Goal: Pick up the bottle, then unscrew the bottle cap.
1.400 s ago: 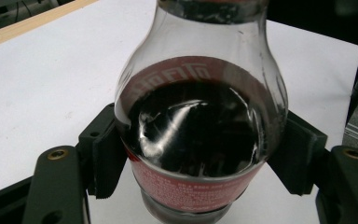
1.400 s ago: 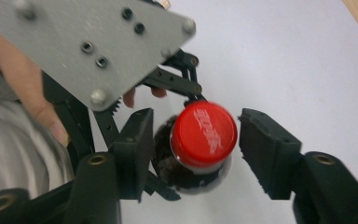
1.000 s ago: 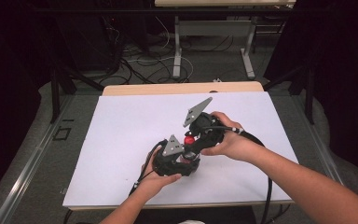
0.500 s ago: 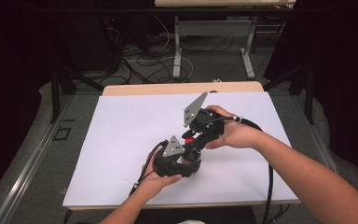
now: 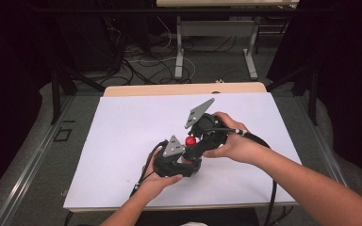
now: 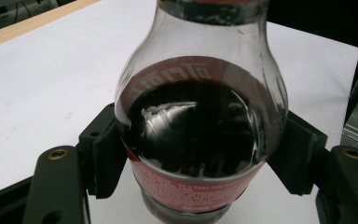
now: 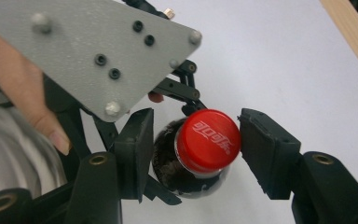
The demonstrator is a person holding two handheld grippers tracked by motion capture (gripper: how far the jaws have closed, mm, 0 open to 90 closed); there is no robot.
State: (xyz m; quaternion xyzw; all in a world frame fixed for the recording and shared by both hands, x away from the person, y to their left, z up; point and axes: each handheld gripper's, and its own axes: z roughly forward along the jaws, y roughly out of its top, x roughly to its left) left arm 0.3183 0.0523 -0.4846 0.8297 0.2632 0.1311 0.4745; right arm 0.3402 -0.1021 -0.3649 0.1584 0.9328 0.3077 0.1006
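Steadying the bottle (image 6: 200, 140) on the tabletop (image 5: 122, 136), I keep my left hand-held gripper (image 6: 200, 158) pinching its body while the right hand-held gripper (image 7: 191, 144), jaws just spreading, straddles the red cap (image 7: 208, 140) without pressing it.

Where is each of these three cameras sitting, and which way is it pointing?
High view: above the table's near edge, looking forward and down; both forearms, left tool and right tool show.
Left gripper view: rides the left tool, looking along its jaws clamped on the cola bottle.
Right gripper view: rides the right tool, looking down on the red cap; a hand shows.
Shared: the bottle, the white table.
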